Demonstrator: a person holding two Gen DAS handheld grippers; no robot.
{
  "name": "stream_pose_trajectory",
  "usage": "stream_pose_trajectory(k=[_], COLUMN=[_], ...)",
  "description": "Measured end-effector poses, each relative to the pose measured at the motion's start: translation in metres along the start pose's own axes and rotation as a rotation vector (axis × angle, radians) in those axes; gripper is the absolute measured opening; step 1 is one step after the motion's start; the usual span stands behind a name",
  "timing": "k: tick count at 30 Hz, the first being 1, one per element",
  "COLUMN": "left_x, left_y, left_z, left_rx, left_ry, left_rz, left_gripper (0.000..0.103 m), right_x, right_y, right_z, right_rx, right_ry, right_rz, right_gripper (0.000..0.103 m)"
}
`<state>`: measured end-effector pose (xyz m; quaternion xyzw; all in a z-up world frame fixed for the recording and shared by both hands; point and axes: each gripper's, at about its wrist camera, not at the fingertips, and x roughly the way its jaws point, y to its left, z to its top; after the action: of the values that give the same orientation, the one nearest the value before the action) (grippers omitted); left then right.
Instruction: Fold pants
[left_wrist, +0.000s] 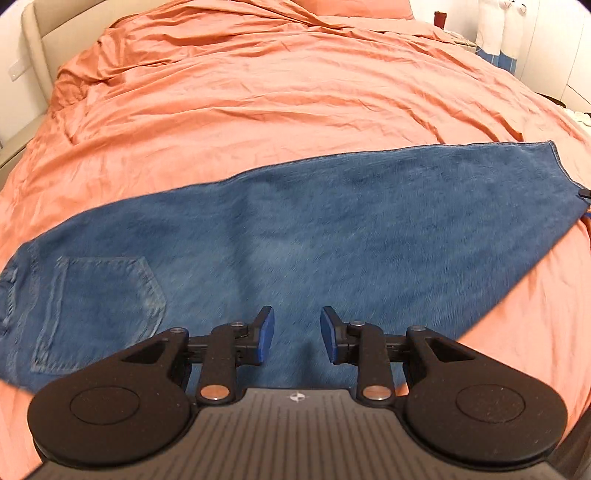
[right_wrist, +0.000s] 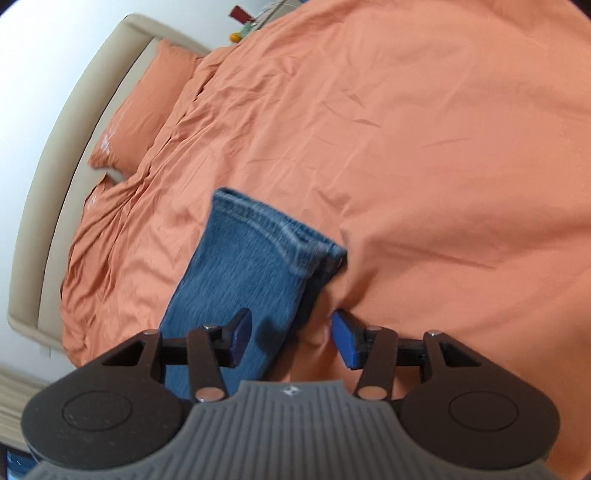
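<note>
Lying flat: the blue pants (left_wrist: 332, 221) are spread out on the bed, under and ahead of both claws.
Pants pocket: a back pocket (left_wrist: 99, 314) sits to the left of the left claw, near the waist end.
Pants leg end: in the right wrist view the hem (right_wrist: 273, 229) is just ahead of the right claw, and the leg (right_wrist: 236, 280) runs back under its left finger.
Left claw: the left claw (left_wrist: 297, 334) is released, its blue pads (left_wrist: 266, 334) apart with nothing pinched; only pants cloth shows below the gap.
Right claw: the right claw (right_wrist: 291, 338) is released too; one pad is over the pants, the other pad (right_wrist: 345, 341) is over the sheet, just beside the pants edge.
Bed: an orange wrinkled sheet (left_wrist: 277, 92) stretches far ahead of both claws.
Pillow: an orange pillow (right_wrist: 147, 107) lies far ahead and to the left of the right claw, by the tan bed frame (right_wrist: 66, 136).
</note>
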<state>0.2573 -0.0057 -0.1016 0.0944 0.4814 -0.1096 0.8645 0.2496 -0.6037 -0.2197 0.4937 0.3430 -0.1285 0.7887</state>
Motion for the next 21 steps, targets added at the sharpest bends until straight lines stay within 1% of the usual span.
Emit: stream_pose_trajectory(k=[1,4,5,6,7,8,12,13,14,16,19,21], left_x=[0.004,0.019,0.025,0.03,0.034,0.038,0.054,0.059,0.066,0.08,0.105,0.12], left_y=[-0.005,-0.018,-0.022,-0.027,-0.03,-0.034,-0.053,-0.059,-0.067,-0.084,-0.106,-0.123], left_z=[0.002,0.01,0.013,0.016,0.02,0.025,0.046,0.051,0.056,0.066,0.083,0.095], left_rx=[0.005,0.025,0.032,0.04,0.046,0.054,0.106,0.125,0.144,0.173,0.183,0.224], left_ry=[0.004,0.019,0.021,0.02,0.016,0.01,-0.023,-0.033,-0.043,-0.061,-0.068,-0.083], left_rz=[-0.002,-0.007,-0.011,-0.018,-0.026,-0.035,-0.09,-0.103,-0.114,-0.126,-0.167,-0.151], left_gripper=[0.035,0.035,0.035,0.035,0.035,0.035,0.035,0.035,0.035,0.035,0.033,0.031], right_x=[0.005,0.015,0.016,0.016,0.013,0.009,-0.015,-0.018,-0.016,-0.007,0.001,0.0], right_y=[-0.003,-0.008,-0.009,-0.008,-0.006,-0.002,0.032,0.043,0.051,0.056,0.055,0.055], right_z=[0.003,0.015,0.018,0.021,0.024,0.027,0.036,0.037,0.037,0.037,0.035,0.035], right_rx=[0.016,0.034,0.033,0.025,0.005,-0.025,-0.203,-0.257,-0.292,-0.317,-0.339,-0.36], right_ry=[-0.004,-0.001,0.004,0.009,0.01,0.006,-0.034,-0.042,-0.039,-0.016,-0.005,0.004], right_rz=[0.011,0.029,0.03,0.031,0.033,0.032,0.072,0.054,0.018,-0.049,-0.082,-0.089], right_gripper=[0.046,0.039,0.033,0.023,0.02,0.013,0.009,0.009,0.009,0.008,0.008,0.008])
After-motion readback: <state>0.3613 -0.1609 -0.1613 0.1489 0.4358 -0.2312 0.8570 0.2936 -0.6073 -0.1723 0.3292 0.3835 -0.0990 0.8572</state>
